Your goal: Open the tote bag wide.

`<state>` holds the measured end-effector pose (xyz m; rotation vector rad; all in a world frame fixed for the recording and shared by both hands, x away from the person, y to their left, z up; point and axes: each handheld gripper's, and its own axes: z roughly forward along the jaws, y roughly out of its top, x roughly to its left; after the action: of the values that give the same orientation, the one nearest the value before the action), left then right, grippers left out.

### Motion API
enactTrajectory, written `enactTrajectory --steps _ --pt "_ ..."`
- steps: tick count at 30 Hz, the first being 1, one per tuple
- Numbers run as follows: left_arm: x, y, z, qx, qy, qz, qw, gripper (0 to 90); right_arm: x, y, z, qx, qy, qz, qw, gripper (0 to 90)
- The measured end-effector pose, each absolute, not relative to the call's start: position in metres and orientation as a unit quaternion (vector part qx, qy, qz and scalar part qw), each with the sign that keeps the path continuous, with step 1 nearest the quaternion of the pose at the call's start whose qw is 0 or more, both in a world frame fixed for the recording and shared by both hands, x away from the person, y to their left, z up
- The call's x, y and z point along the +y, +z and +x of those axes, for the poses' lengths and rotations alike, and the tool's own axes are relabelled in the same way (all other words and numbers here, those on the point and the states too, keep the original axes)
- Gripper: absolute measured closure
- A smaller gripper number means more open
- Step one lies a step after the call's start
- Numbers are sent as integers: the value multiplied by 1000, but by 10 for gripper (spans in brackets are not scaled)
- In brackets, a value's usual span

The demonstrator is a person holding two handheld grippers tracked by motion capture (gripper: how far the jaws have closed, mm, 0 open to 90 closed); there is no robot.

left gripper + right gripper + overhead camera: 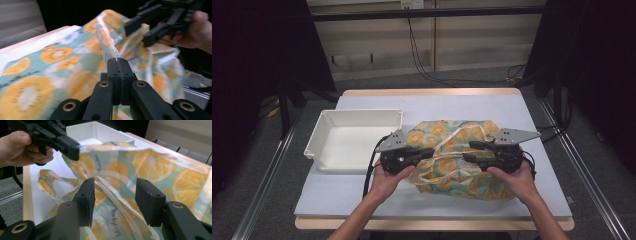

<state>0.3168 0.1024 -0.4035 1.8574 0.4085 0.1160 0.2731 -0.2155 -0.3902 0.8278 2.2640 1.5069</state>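
A fabric bag (457, 160) printed with orange slices on teal lies on the table's right half, with pale handles (462, 145). My left gripper (430, 152) is shut on an edge of the bag (110, 50), lifting a ridge of cloth. In the left gripper view its two jaws are pressed together at the cloth. My right gripper (472, 151) is open at the bag's right part. In the right gripper view its fingers (86, 197) stand apart over the bag (150, 165), with a pale handle (117, 195) running between them.
A white open bin (349, 137) stands left of the bag, with nothing inside it. A pale blue mat (362, 192) covers the wooden table. Cables trail on the floor behind. Bare mat shows along the front edge and at the far side.
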Motion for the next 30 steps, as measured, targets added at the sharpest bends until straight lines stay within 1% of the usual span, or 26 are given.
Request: enactTrajectory --steps 1,5,9,16,20,23,24,25,26,28,30 --pt "102 -408 325 187 45 790 583 900 -216 -394 280 789 518 296 148 493" --pt "99 -414 334 195 46 792 577 898 -218 -396 288 790 511 304 152 492" --pt "94 -425 347 212 44 800 560 894 -218 -395 296 797 495 313 149 492" --pt "99 -436 354 224 43 806 547 892 -227 -407 305 805 473 327 145 491" --pt "100 -439 355 230 41 803 548 865 -224 -416 310 817 456 325 138 500" --pt "100 -437 353 229 44 801 552 856 -222 -419 311 821 449 325 135 546" --pt "100 -436 352 228 44 800 553 845 -221 -420 312 823 445 326 136 589" --pt "101 -433 349 222 45 800 556 829 -221 -421 314 822 446 328 130 650" --pt "101 -432 347 222 46 799 557 822 -221 -422 314 823 445 330 127 677" --pt "101 -427 344 217 51 799 558 762 -221 -422 316 823 443 333 122 741" --pt "102 -421 340 218 54 802 554 773 -222 -421 317 820 447 338 118 771"
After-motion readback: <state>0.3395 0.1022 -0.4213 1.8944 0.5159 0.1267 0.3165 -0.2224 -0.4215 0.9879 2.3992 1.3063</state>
